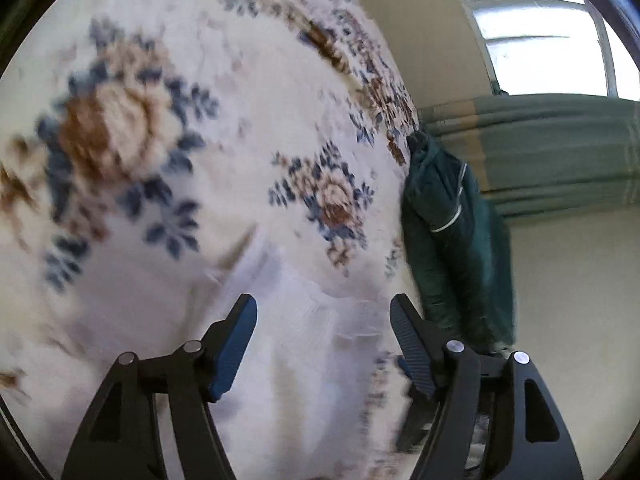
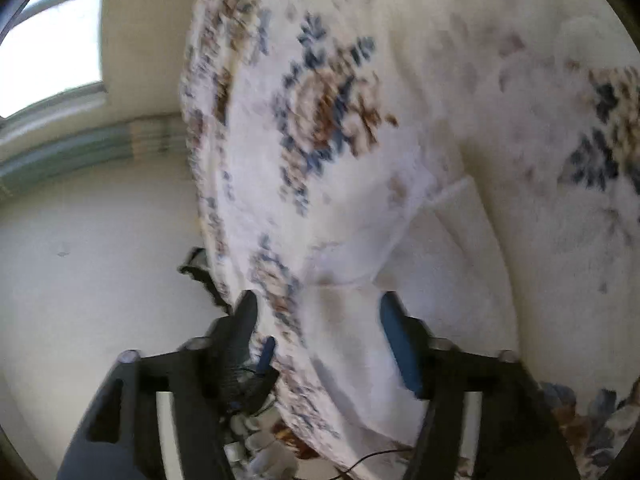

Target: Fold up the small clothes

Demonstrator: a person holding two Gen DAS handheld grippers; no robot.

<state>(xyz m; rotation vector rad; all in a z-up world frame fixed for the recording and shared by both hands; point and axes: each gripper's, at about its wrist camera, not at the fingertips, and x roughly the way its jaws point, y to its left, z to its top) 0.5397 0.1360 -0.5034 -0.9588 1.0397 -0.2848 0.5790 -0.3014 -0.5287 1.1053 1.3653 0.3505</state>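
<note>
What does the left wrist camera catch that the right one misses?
Only the left wrist view shows the dark green garment hanging at the blanket's edge. Only the right wrist view shows thin black cables on the floor. Both share the cream floral fleece blanket, a white cloth lying on it, a window and open jaws on each gripper.

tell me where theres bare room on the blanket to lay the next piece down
Bare room: the floral blanket above the white garment, around the large flower, looks free. Crowded: the near area under the open left gripper and right gripper, where the white garment lies, and the blanket's edge by the dark green garment.
</note>
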